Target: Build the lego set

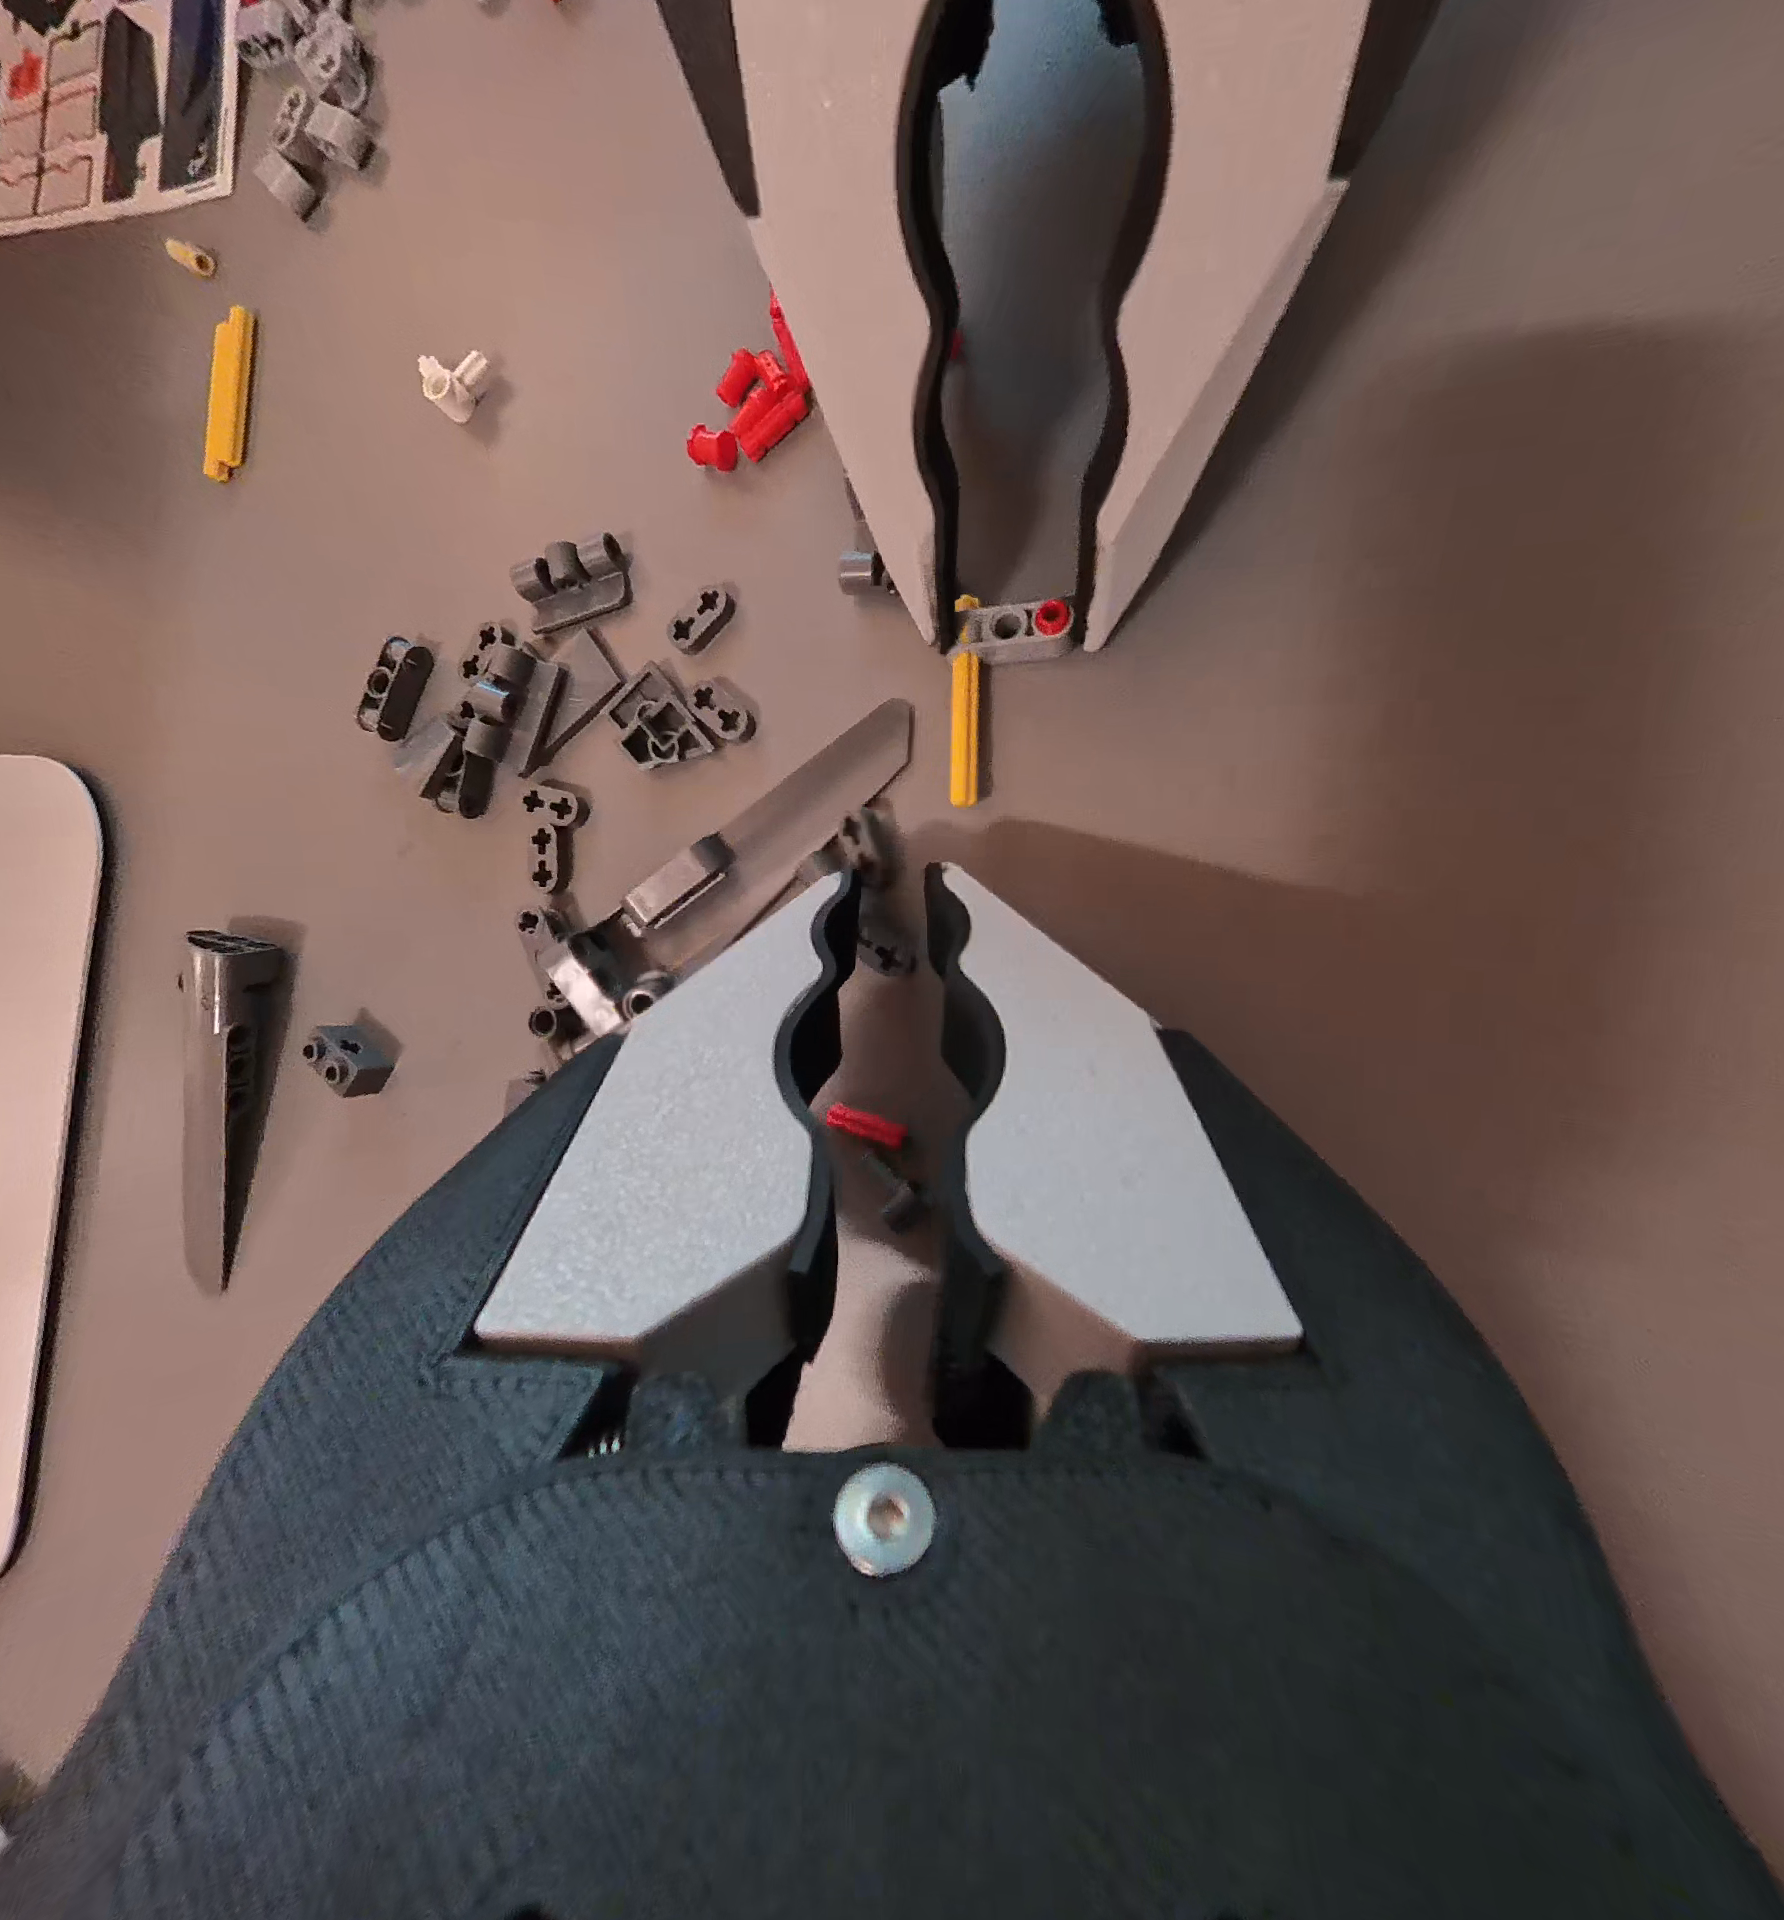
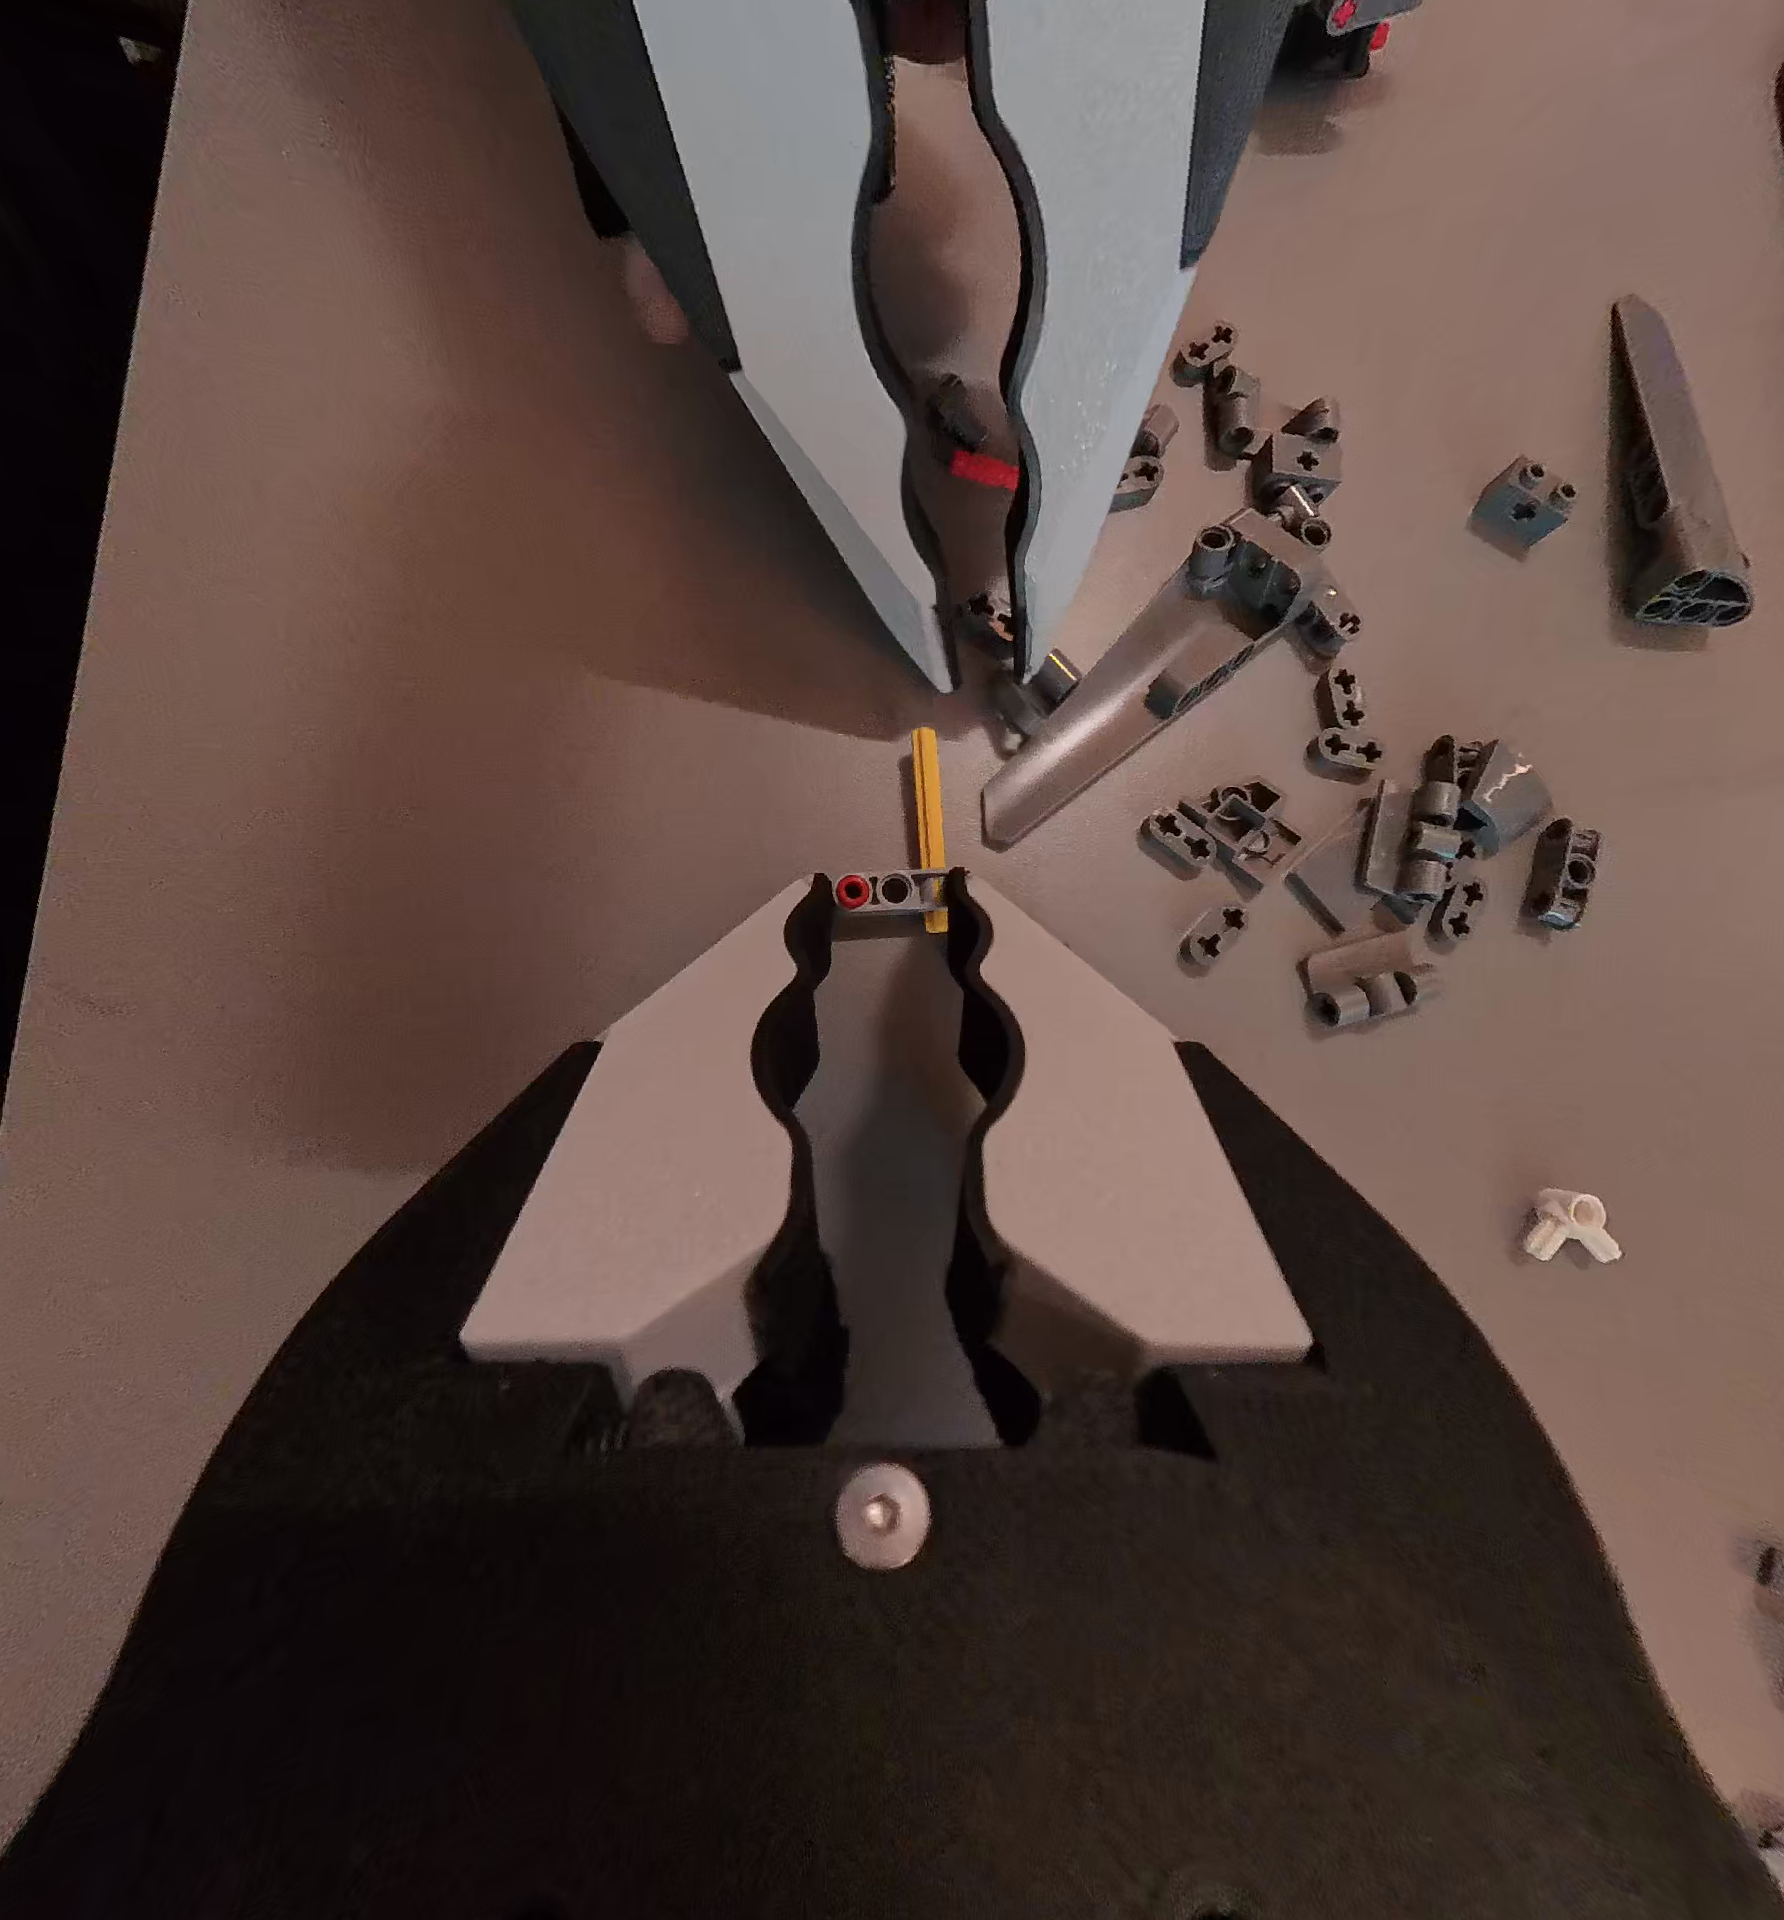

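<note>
Here, 2 yellow axles [image 1: 228,393], 1 in right hand-held gripper's [image 2: 893,891] grey beam [image 2: 893,894].

A hobby or building-toy work table, likely in a home or office. The plain brown table [image 1: 1490,935] is strewn with small plastic construction pieces: a pile of grey parts [image 1: 545,696] at its middle, red pins [image 1: 753,410] beyond it, a printed sticker sheet [image 1: 67,104] at the far corner.

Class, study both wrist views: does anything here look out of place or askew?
Mostly loose parts lie scattered. One oddity: a red pin and a black pin lie on the table apart from the red pile, under the left gripper.
</note>
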